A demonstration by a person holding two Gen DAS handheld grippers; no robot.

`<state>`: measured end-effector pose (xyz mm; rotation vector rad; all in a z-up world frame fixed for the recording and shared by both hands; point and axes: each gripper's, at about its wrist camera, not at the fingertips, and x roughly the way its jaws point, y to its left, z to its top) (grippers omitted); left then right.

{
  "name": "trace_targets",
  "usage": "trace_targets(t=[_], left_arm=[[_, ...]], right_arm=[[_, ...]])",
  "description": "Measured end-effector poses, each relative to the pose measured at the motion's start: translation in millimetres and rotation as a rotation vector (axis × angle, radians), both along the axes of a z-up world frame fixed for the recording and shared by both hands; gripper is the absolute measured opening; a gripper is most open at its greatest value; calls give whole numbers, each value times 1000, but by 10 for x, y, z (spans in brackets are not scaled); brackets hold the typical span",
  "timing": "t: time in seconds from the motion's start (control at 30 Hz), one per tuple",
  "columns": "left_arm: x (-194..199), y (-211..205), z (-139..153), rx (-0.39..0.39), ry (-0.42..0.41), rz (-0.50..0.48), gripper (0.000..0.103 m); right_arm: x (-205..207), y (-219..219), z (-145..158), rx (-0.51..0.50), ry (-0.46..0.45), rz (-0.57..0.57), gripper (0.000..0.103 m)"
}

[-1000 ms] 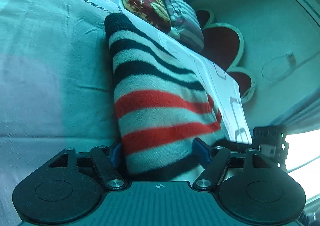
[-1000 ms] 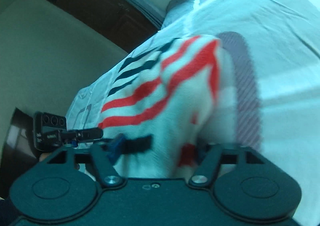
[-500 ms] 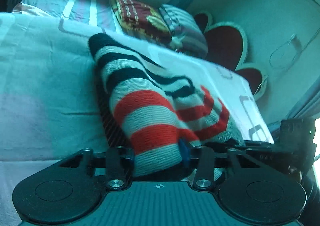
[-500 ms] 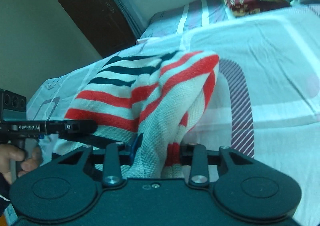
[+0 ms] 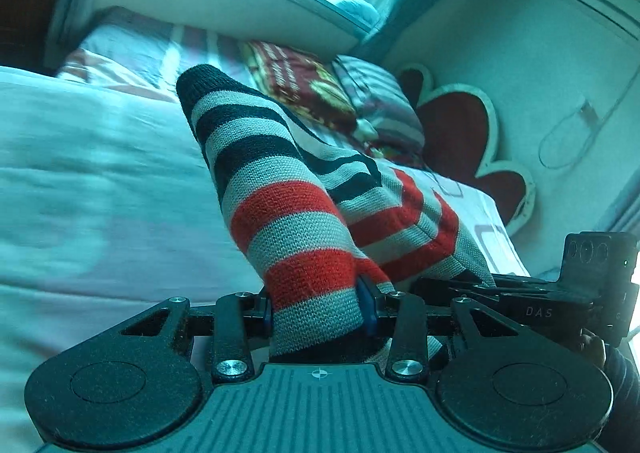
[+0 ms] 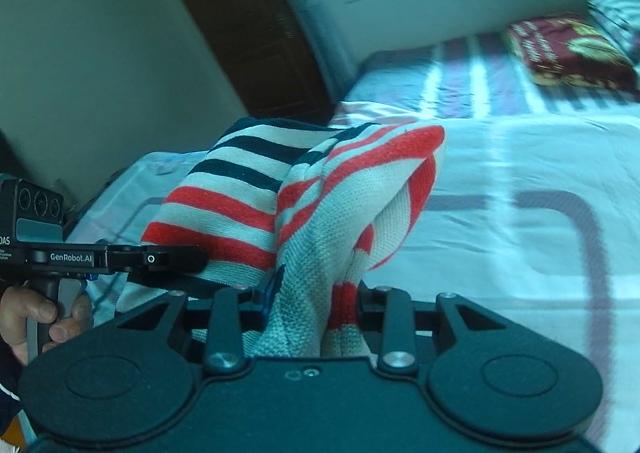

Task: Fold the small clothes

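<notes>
Clamping one bunched end each, the left hand-held gripper (image 5: pixel 318 311) and right hand-held gripper (image 6: pixel 316 307) hold the striped knit garment (image 5: pixel 288 213) lifted off the bed (image 5: pixel 100 181), near its edge.

We've got the right gripper (image 6: pixel 314 303) clamped on a bunched edge of the striped knit sweater (image 6: pixel 320 205), lifted off the bedsheet (image 6: pixel 520 253). Left gripper (image 6: pixel 176 259) seems to pinch its other edge, partly hidden.
</notes>
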<state>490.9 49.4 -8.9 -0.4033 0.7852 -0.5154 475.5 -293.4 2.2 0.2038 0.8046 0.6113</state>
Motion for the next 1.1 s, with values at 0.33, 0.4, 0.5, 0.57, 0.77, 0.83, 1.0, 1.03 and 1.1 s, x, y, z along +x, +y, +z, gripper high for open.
trace_targets(t=[0.33, 0.4, 0.5, 0.57, 0.77, 0.83, 1.0, 1.03, 1.1], left_arm=[[-536, 1328, -5, 41, 37, 156, 40], [-647, 1543, -106, 36, 55, 178, 40], [-840, 1768, -279, 36, 83, 211, 40], [-974, 1911, -397, 33, 104, 227, 40], [-1292, 2247, -921, -9, 178, 288, 45], [-1356, 2271, -1031, -58, 167, 320, 48], [-1490, 2181, -961, -2, 117, 365, 51], [-1524, 2188, -937, 22, 103, 363, 51], [-1530, 2186, -855, 53, 88, 356, 51]], right_arm=[[-151, 1215, -138, 68, 29, 127, 34], [-179, 1407, -229, 83, 55, 144, 34], [-241, 1660, -384, 110, 102, 167, 34], [-317, 1811, -482, 114, 129, 188, 34], [-372, 1941, -905, 103, 213, 208, 35], [-334, 1864, -986, 139, 234, 214, 36], [-281, 1813, -797, 106, 182, 220, 58], [-364, 1748, -734, 115, 151, 199, 67], [-259, 1596, -713, 151, 141, 158, 63]])
